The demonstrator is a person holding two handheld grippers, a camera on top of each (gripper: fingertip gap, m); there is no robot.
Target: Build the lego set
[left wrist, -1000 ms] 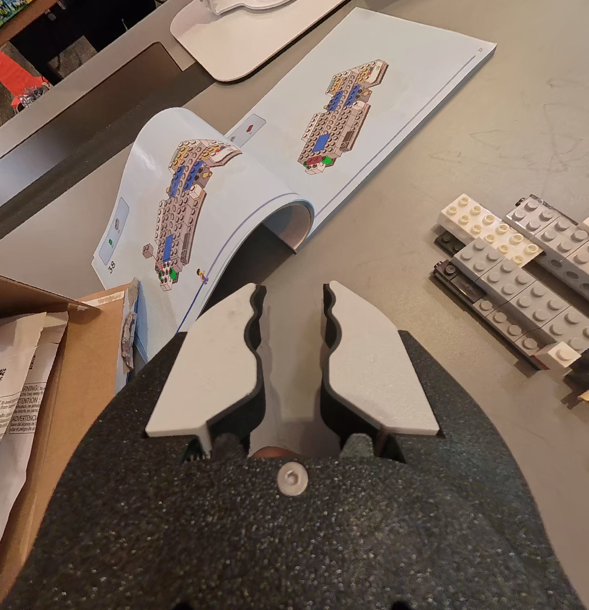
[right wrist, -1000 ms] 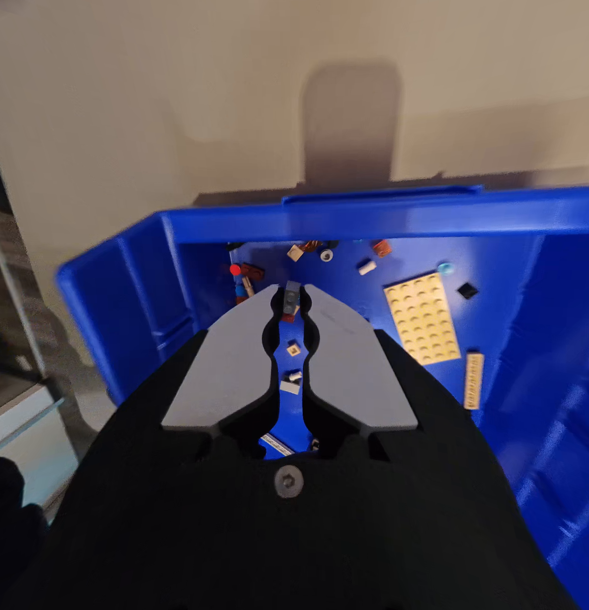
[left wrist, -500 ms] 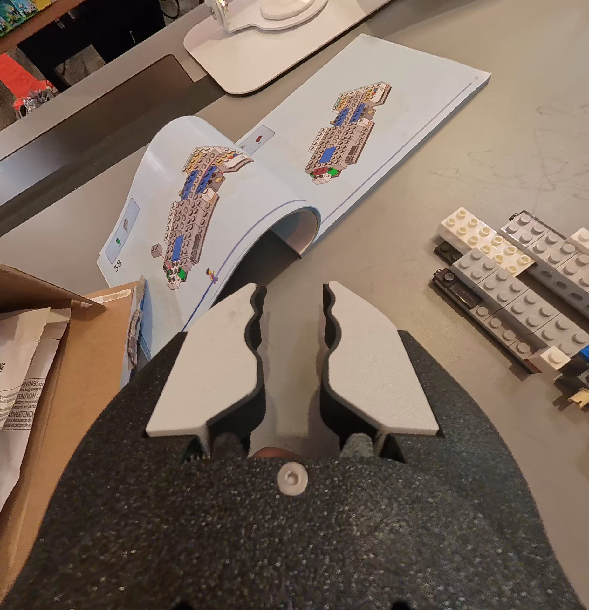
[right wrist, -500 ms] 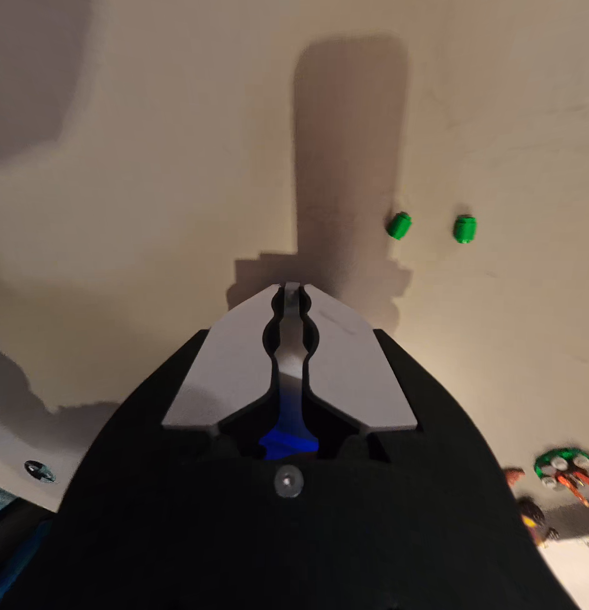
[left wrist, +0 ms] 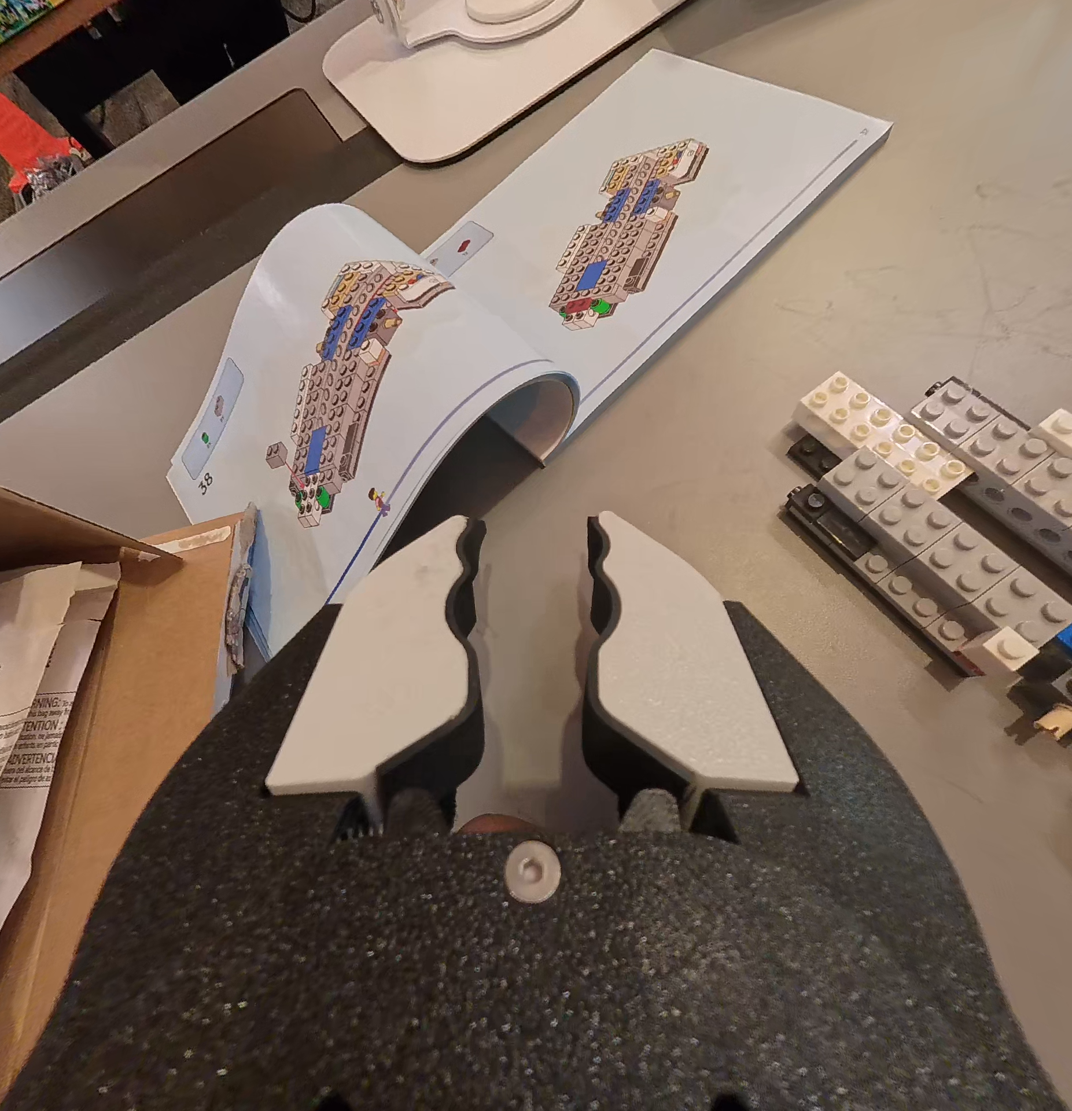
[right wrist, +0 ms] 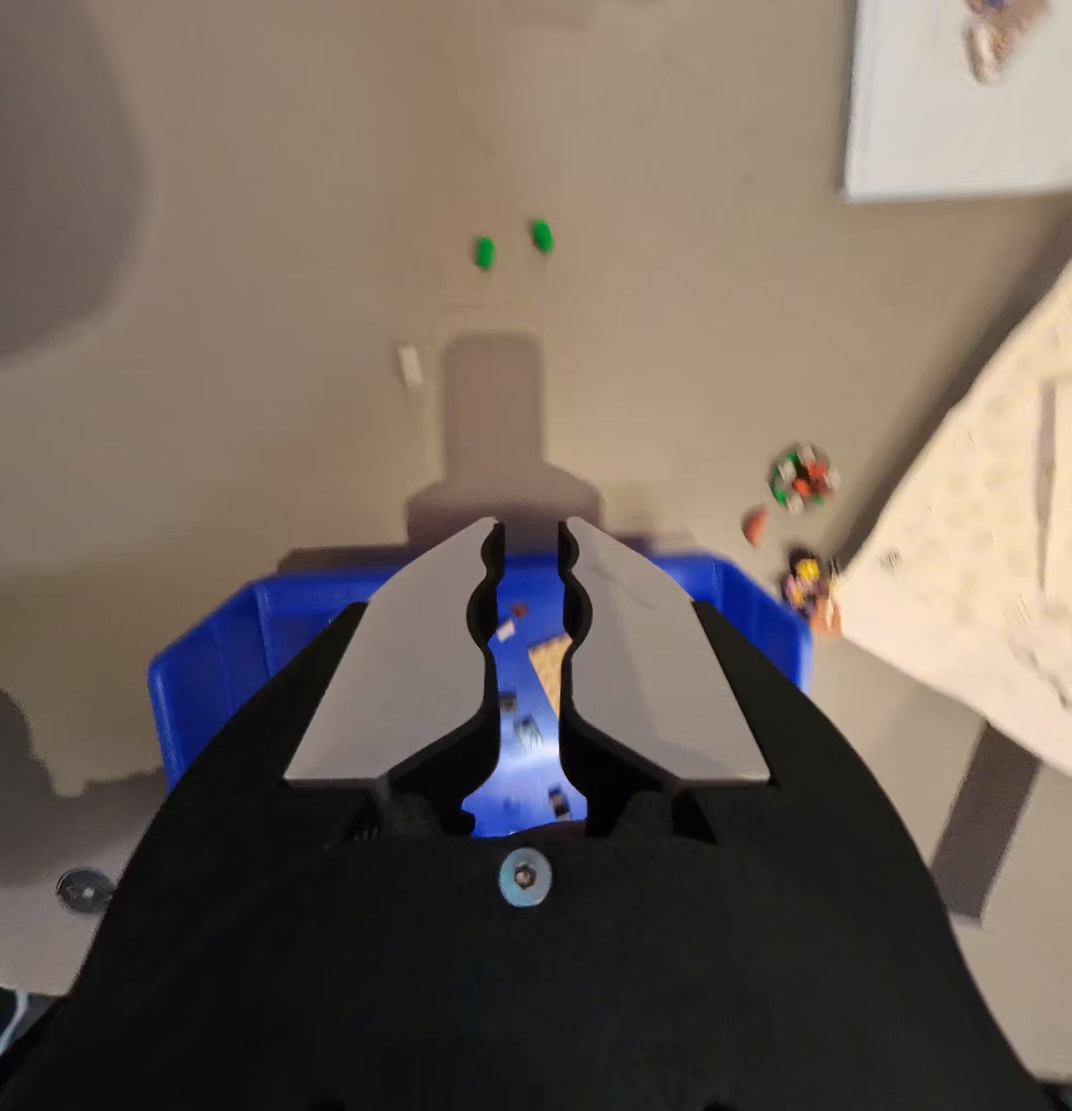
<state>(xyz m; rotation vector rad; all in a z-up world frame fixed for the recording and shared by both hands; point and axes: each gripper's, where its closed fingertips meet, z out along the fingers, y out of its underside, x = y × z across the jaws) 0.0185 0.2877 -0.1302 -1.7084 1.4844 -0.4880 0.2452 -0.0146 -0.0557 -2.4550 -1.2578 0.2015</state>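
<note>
The left claw (left wrist: 536, 529) hangs low over the grey surface (left wrist: 762, 312) with its two fingers spread and nothing between them but bare tabletop. Just to its left sits an open cardboard box (left wrist: 148, 631) with white paper bags (left wrist: 22, 691) inside, and right ahead of the fingertips an instruction booklet (left wrist: 671, 198) lies open, its near page curled up into an arch. To the right, well clear of the fingers, lies a partly built brick model (left wrist: 954, 499) of grey, white and black pieces, with a blue piece at its near end. Beyond the booklet stands a white base plate (left wrist: 461, 102). The right claw (right wrist: 530, 532) is also spread, with a narrower gap, and holds nothing; the view is blurred by motion. Directly under it is a blue bin (right wrist: 221, 649) holding loose small pieces and a tan plate, seen between the fingers. Further out on the surface lie a small pale piece (right wrist: 410, 364) and, beyond it, two green round pieces (right wrist: 484, 252). Off to the right are a small round green and red assembly (right wrist: 801, 478), a few loose bits near the bin's corner, and a large cream sheet or plate (right wrist: 972, 571). As things lie, the model is only partly assembled and neither claw carries a part.
</note>
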